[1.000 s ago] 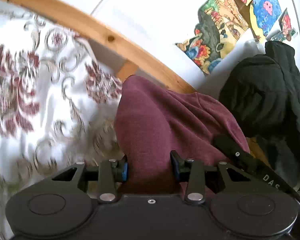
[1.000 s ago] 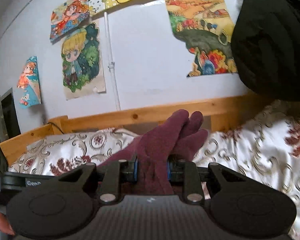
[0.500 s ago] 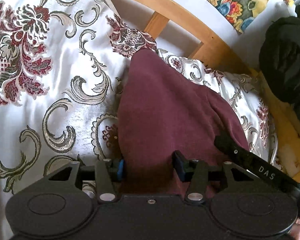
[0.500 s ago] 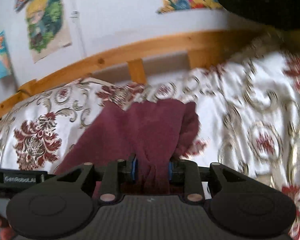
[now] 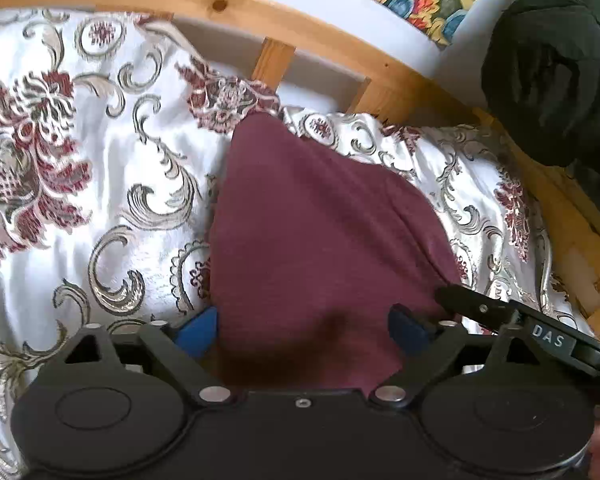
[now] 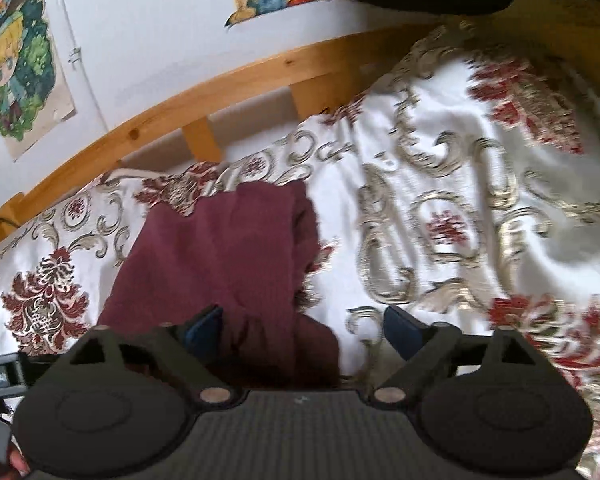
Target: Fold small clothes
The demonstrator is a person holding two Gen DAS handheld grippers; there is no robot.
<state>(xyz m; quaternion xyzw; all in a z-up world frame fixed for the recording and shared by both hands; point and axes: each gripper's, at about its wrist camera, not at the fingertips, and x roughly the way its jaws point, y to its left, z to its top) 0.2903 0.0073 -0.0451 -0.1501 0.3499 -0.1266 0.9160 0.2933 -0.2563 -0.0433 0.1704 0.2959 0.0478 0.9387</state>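
Observation:
A small maroon garment (image 5: pixel 320 232) lies on the floral white bedspread (image 5: pixel 100 184), its far end toward the wooden rail. My left gripper (image 5: pixel 304 326) is open, its blue pads wide apart at the garment's near edge. In the right wrist view the garment (image 6: pixel 228 252) lies left of centre with a bunched fold at its right side. My right gripper (image 6: pixel 304 326) is open over its near right edge, one pad by the cloth, the other over the bedspread. The tip of the right gripper (image 5: pixel 500 312) shows at the right in the left wrist view.
A wooden bed rail (image 5: pixel 300 20) runs along the far side against a white wall with cartoon posters (image 6: pixel 20 68). A black jacket (image 5: pixel 552 80) hangs at the right end of the bed. The bedspread (image 6: pixel 480 200) spreads to the right.
Both grippers have lowered the maroon garment onto the bedspread and opened, letting go of it. One second ago both were shut on it and held it up.

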